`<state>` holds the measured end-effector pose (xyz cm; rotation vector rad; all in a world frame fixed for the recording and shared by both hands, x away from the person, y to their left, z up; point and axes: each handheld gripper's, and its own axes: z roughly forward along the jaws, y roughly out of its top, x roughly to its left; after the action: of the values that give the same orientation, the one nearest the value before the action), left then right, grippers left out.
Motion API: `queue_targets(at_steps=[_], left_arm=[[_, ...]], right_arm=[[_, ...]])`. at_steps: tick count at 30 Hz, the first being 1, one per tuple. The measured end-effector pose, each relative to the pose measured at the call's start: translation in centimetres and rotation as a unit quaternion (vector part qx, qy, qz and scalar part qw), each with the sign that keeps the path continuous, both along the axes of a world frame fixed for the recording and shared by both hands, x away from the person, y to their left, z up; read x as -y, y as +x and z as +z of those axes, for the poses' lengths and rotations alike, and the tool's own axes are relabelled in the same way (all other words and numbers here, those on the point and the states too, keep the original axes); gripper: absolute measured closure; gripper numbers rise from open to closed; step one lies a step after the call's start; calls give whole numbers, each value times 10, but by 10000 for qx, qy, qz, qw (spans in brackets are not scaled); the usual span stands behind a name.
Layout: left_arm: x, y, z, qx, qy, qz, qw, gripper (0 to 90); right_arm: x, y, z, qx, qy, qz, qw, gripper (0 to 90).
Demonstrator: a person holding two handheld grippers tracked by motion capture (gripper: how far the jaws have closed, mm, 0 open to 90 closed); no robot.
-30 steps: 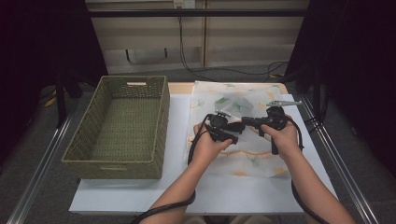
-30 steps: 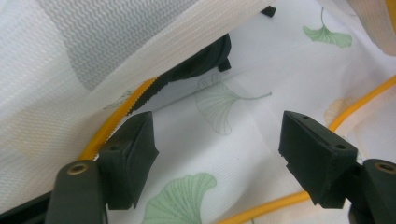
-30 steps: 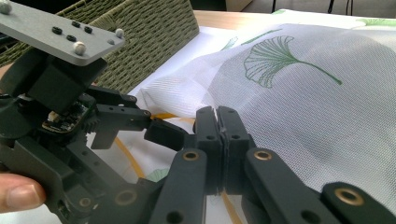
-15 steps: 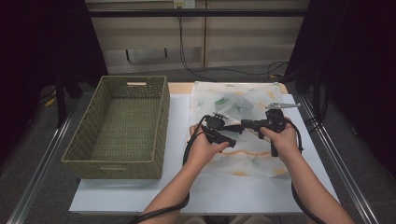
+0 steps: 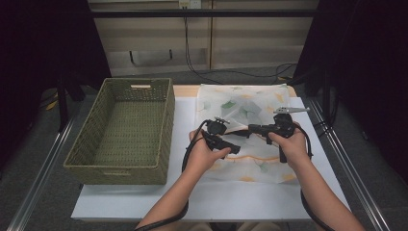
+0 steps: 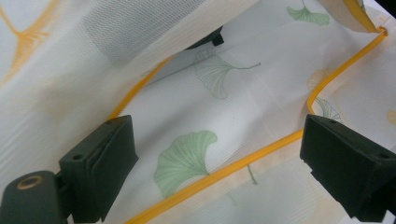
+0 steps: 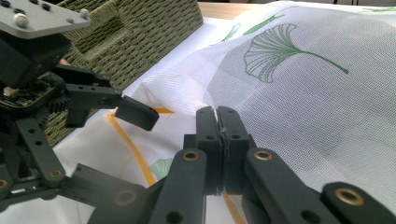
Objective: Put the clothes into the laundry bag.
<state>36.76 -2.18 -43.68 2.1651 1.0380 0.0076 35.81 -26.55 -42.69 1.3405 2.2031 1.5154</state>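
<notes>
Right gripper [image 5: 251,129] has its jaws pressed tight together on the top layer of the cloth bag [image 5: 250,103], pinching the mesh fabric and holding it lifted off the layer below; in the right gripper view [image 7: 218,126] the fabric rises like a tent from the pinch pt. Left gripper [image 5: 235,148] is wide open w/ nothing in it: in the left gripper view [image 6: 210,154] its two jaws stand well apart, either side of the yellow trim [image 6: 233,169] that edges the bag's mouth, w/ the leaf-print inner layer between them. Judging by that, the right one holds the upper flap up so the left can get at the mouth & take the lower edge, prob. to open the bag or spread it. The bag lies flat across the right half of the table [image 5: 192,202], its far end reaching the table's back edge, near end short of the front edge; both grippers meet over its middle. The woven basket [image 5: 120,134] sits along the table's left edge, nothing in it, just beside the bag but not touching as far as I can tell, likely where the bag goes afterwards. The person's left hand [image 5: 204,154] & right hand [image 5: 291,144] grip the handles from the front edge.
</notes>
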Motion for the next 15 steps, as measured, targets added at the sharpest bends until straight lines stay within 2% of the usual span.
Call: queue_targets(at_steps=[1,2,5,6,9,10,11,15], left_arm=[[-4,1,0,3,90,-119,9999,99],[-5,0,0,-16,95,-135,9999,99],[-9,-1,-2,-122,68,-56,9999,95],[-11,-1,-2,-134,115,-104,9998,95],[-14,-2,-3,-142,69,-26,9999,94],[-16,-2,-2,-129,112,-83,9998,92],[-16,-3,-3,-120,21,5,9999,92],[-26,-6,-4,-82,125,-45,9999,91]], right_arm=[[0,0,0,-4,-9,2,10000,889],[0,0,0,9,-14,5,10000,889],[-1,-1,0,22,-27,-2,10000,890],[-1,-1,0,17,-31,-2,10000,889],[-1,-1,0,14,-43,15,10000,889],[-1,-2,1,-2,-43,16,10000,889],[-1,-2,1,8,-43,13,10000,889],[0,-2,0,-1,-42,27,10000,889]])
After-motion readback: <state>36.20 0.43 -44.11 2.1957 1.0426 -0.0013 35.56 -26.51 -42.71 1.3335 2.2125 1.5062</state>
